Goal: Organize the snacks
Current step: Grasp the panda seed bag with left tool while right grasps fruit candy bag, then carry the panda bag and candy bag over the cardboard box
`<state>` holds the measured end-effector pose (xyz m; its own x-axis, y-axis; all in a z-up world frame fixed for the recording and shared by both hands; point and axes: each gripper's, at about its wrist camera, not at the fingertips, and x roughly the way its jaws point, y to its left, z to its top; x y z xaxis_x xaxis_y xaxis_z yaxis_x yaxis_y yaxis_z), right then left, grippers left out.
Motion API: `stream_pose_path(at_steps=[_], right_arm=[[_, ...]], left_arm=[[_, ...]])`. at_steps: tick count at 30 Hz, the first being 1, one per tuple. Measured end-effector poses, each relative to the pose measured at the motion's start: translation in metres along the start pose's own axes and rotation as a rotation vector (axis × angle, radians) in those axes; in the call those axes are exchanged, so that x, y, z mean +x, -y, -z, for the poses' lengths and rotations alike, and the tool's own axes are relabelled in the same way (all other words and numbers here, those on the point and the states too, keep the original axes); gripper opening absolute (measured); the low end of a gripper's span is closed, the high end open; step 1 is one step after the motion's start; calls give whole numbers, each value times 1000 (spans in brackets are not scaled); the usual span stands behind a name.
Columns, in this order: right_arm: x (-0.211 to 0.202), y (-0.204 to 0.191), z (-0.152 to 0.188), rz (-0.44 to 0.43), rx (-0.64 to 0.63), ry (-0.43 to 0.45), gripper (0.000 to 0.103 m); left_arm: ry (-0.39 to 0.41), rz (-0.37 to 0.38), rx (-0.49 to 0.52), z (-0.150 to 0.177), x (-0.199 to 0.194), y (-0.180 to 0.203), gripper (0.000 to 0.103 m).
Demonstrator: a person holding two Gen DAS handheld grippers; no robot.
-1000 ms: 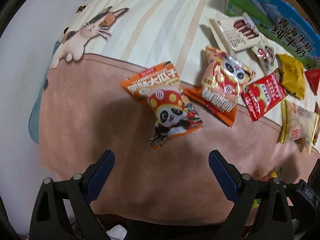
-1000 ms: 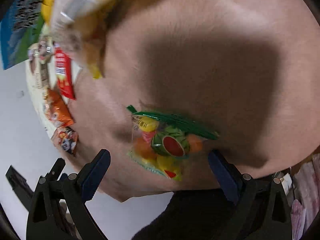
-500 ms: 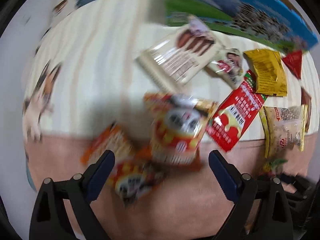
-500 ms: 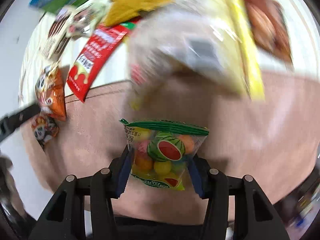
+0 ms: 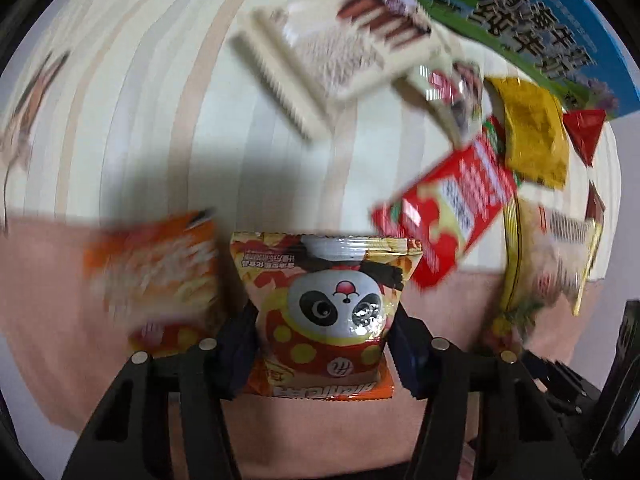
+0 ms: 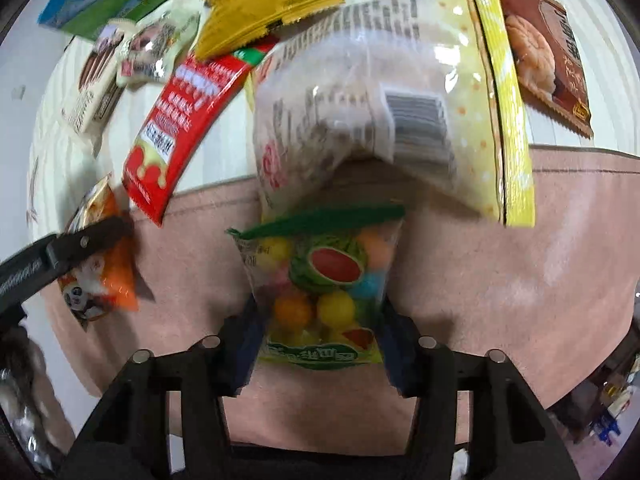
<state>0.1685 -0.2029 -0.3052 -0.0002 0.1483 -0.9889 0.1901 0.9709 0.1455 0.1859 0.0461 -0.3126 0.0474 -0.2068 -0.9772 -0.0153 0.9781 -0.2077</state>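
Both grippers went from open to loaded within the last second. Our left gripper [image 5: 322, 354] now clamps the orange-and-red foil panda snack bag [image 5: 326, 312], held just above the pink cloth [image 5: 60, 320] beside the blurred orange snack packet [image 5: 156, 268]. Our right gripper [image 6: 320, 340] has pinched the clear green-topped bag of coloured fruit gum balls [image 6: 324, 284], near the large pale yellow-edged packet [image 6: 384, 104]. Two snacks in hand, so we judge sorting next; the rest lie scattered on the striped sheet [image 5: 160, 100].
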Motion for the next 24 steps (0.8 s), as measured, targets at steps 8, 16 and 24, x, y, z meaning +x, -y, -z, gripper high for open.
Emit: stream_pose_path(at_steps=[8, 16, 24], right_arm=[[11, -2, -3, -17, -24, -34, 59], [20, -21, -8, 38, -36, 1, 60], [12, -17, 49, 15, -70, 45, 54]], left_arm=[[-16, -115, 96, 25, 27, 21, 55], [26, -148, 118, 30, 27, 39, 54], [61, -113, 114, 31, -23, 55, 47]])
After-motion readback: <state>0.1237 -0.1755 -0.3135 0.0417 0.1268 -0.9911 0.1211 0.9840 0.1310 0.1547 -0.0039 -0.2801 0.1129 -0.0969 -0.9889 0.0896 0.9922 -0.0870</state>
